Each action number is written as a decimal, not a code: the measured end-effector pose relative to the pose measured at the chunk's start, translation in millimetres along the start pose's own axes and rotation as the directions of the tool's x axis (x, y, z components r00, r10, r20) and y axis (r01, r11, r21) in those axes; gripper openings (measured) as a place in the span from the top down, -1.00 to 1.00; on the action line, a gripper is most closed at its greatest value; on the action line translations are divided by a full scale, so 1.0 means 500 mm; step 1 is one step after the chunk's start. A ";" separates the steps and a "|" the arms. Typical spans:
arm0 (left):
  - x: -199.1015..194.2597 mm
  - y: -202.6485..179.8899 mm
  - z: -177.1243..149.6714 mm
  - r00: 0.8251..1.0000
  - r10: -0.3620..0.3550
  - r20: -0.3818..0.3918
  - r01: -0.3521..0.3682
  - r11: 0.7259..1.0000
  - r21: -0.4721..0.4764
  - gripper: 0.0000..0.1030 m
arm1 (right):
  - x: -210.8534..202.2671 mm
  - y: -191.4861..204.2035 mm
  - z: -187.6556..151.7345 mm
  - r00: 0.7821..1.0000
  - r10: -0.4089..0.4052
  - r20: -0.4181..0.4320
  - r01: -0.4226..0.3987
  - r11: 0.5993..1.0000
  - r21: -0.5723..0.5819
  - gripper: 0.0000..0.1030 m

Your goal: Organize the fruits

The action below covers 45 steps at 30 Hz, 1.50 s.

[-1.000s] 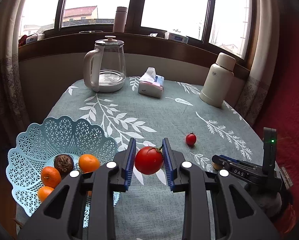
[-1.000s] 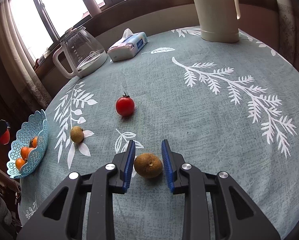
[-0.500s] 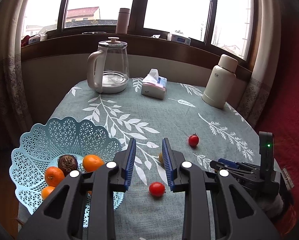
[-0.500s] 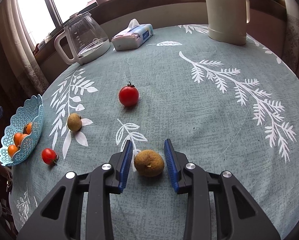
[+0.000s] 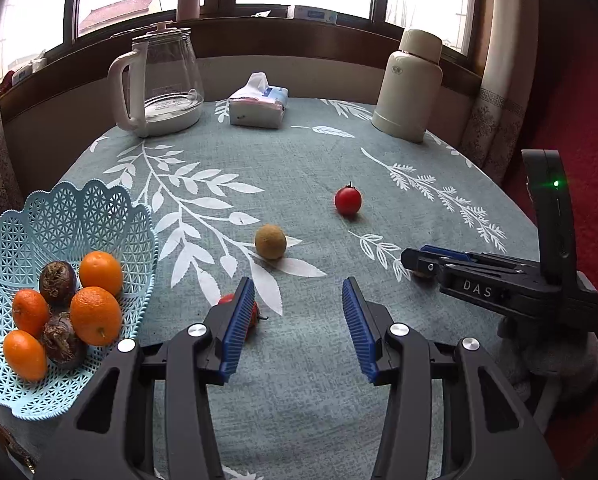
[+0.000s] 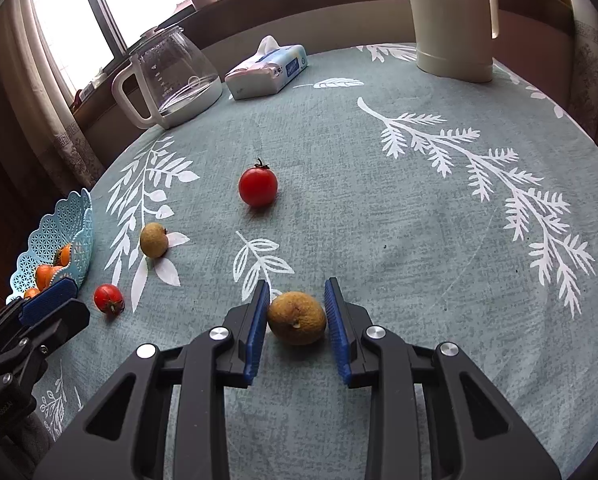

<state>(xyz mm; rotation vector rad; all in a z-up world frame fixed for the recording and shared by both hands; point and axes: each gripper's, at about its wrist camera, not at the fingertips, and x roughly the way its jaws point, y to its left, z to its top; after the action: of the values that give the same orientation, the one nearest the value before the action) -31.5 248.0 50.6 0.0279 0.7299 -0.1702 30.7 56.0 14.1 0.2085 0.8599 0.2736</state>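
Left wrist view: left gripper [image 5: 299, 320] fingers spread and empty; a tomato [image 5: 255, 314] lies on the bench at 9 o'clock beside the left finger, basket [image 5: 79, 216] beyond. Right wrist view: right gripper [image 6: 297, 322] fingers open, bracketing the brown fruit [image 6: 297, 318] without a firm grip. Close squarely across its middle; then lift straight.

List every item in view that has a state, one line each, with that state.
left gripper: open, empty
right gripper: open, pads flanking the brown fruit
brown fruit: on the cloth, not lifted
second brown fruit: loose on the cloth
small tomato: loose on the cloth beside the basket
larger tomato: loose mid-table
basket: upright, holding fruit
glass kettle: upright, lid on
flask: upright, capped
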 end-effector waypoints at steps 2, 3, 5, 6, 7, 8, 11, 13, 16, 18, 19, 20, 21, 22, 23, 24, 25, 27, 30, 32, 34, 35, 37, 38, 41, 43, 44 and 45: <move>0.016 0.010 -0.005 0.999 0.038 -0.008 -0.038 0.999 -0.011 0.08 | 0.000 0.000 0.000 1.000 0.000 0.000 0.000 1.000 0.000 0.43; 0.025 0.015 -0.007 0.999 0.053 -0.013 -0.053 0.998 -0.013 0.08 | 0.000 0.000 0.000 1.000 -0.001 0.000 0.001 1.000 -0.001 0.43; 0.039 0.025 -0.007 0.998 0.048 -0.033 -0.049 0.998 -0.030 0.08 | 0.001 -0.001 0.000 1.000 -0.001 0.000 0.001 1.000 -0.001 0.43; 0.039 0.026 -0.005 0.998 0.053 -0.031 -0.054 0.998 -0.026 0.08 | 0.000 -0.001 0.000 1.000 -0.001 0.000 0.001 1.000 -0.001 0.43; 0.042 0.024 -0.003 0.997 0.063 -0.036 -0.063 0.998 -0.020 0.08 | 0.000 -0.001 0.000 1.000 0.000 0.000 0.000 1.000 0.000 0.43; 0.046 0.022 -0.001 0.996 0.075 -0.041 -0.075 0.997 -0.012 0.08 | 0.000 -0.001 0.000 1.000 0.000 0.000 0.000 1.000 0.000 0.43; 0.053 0.018 0.002 0.993 0.102 -0.050 -0.102 0.995 0.000 0.08 | 0.000 -0.001 0.000 1.000 0.001 0.000 -0.001 1.000 0.000 0.42; 0.052 0.018 0.001 0.993 0.105 -0.052 -0.105 0.994 0.000 0.08 | 0.001 -0.001 0.000 1.000 0.001 0.000 -0.001 1.000 0.001 0.42; 0.056 0.019 0.005 0.993 0.109 -0.052 -0.109 0.994 -0.002 0.08 | 0.001 -0.001 0.000 1.000 -0.002 0.000 0.002 1.000 -0.002 0.42; 0.066 0.017 0.013 0.991 0.122 -0.059 -0.122 0.992 0.002 0.08 | 0.001 -0.001 0.000 1.000 -0.003 0.000 0.003 1.000 -0.003 0.42; 0.073 0.016 0.016 0.989 0.128 -0.070 -0.128 0.992 0.005 0.08 | 0.001 -0.001 0.000 1.000 -0.002 0.001 0.002 1.000 -0.002 0.42; 0.080 0.016 0.017 0.989 0.117 -0.093 -0.117 0.993 0.001 0.07 | 0.001 -0.002 0.001 1.000 0.000 0.001 0.000 1.000 -0.001 0.42; 0.084 0.019 0.013 0.989 0.083 -0.122 -0.087 0.996 -0.027 0.07 | 0.001 -0.003 0.001 1.000 0.001 0.001 -0.001 1.000 0.001 0.42; 0.083 0.024 0.008 0.989 0.015 -0.146 -0.027 0.996 -0.083 0.07 | 0.001 -0.004 0.001 1.000 0.003 0.001 -0.003 1.000 0.002 0.42; 0.077 0.025 0.001 0.986 -0.075 -0.149 0.056 0.990 -0.129 0.08 | 0.001 -0.005 0.001 1.000 0.006 0.001 -0.006 1.000 0.005 0.42; 0.065 0.018 -0.005 0.981 -0.138 -0.138 0.119 0.983 -0.142 0.08 | 0.001 -0.005 0.001 1.000 0.008 0.001 -0.008 1.000 0.007 0.42; 0.051 0.007 -0.008 0.981 -0.155 -0.121 0.140 0.983 -0.122 0.08 | 0.001 -0.005 0.002 1.000 0.009 0.001 -0.009 1.000 0.007 0.42; 0.026 -0.012 -0.010 0.989 -0.120 -0.081 0.115 0.991 -0.064 0.07 | 0.001 -0.005 0.001 1.000 0.009 0.001 -0.009 1.000 0.007 0.42; 0.025 -0.010 -0.007 0.997 -0.053 -0.063 0.050 0.998 -0.042 0.07 | 0.001 -0.005 0.001 1.000 0.009 0.001 -0.009 1.000 0.007 0.42; 0.045 0.002 -0.006 0.994 -0.049 -0.095 0.043 0.997 -0.061 0.07 | 0.001 -0.005 0.001 1.000 0.009 0.001 -0.009 1.000 0.007 0.42; 0.061 0.006 -0.004 0.991 -0.071 -0.117 0.063 0.995 -0.074 0.07 | 0.001 -0.005 0.001 1.000 0.009 0.001 -0.009 1.000 0.007 0.42; 0.066 0.004 -0.002 0.989 -0.085 -0.120 0.076 0.994 -0.076 0.07 | 0.001 -0.005 0.001 1.000 0.009 0.001 -0.009 1.000 0.007 0.42; 0.074 -0.008 0.005 0.987 -0.110 -0.118 0.102 0.992 -0.069 0.07 | 0.001 -0.005 0.001 1.000 0.009 0.001 -0.009 1.000 0.007 0.42; 0.078 -0.016 0.009 0.987 -0.113 -0.118 0.106 0.992 -0.062 0.07 | 0.001 -0.005 0.001 1.000 0.009 0.001 -0.009 1.000 0.007 0.42; 0.083 -0.041 0.016 0.984 -0.131 -0.120 0.127 0.991 -0.043 0.07 | 0.000 -0.005 0.001 1.000 0.009 0.002 -0.009 1.000 0.007 0.43; 0.084 -0.057 0.015 0.982 -0.143 -0.123 0.140 0.990 -0.028 0.07 | -0.001 -0.005 0.001 1.000 0.006 0.006 -0.006 1.000 0.006 0.45; 0.085 -0.064 0.015 0.982 -0.144 -0.125 0.142 0.990 -0.022 0.07 | -0.003 -0.005 0.001 1.000 0.005 0.011 -0.005 1.000 0.006 0.46; 0.086 -0.070 0.014 0.982 -0.143 -0.126 0.142 0.990 -0.017 0.07 | -0.005 -0.005 0.001 1.000 0.004 0.015 -0.004 1.000 0.006 0.46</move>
<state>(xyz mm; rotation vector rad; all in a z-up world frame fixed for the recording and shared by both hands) -1.0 206.8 28.2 -0.0216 0.8606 -0.3044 29.8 53.1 15.3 0.2174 0.8456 0.2730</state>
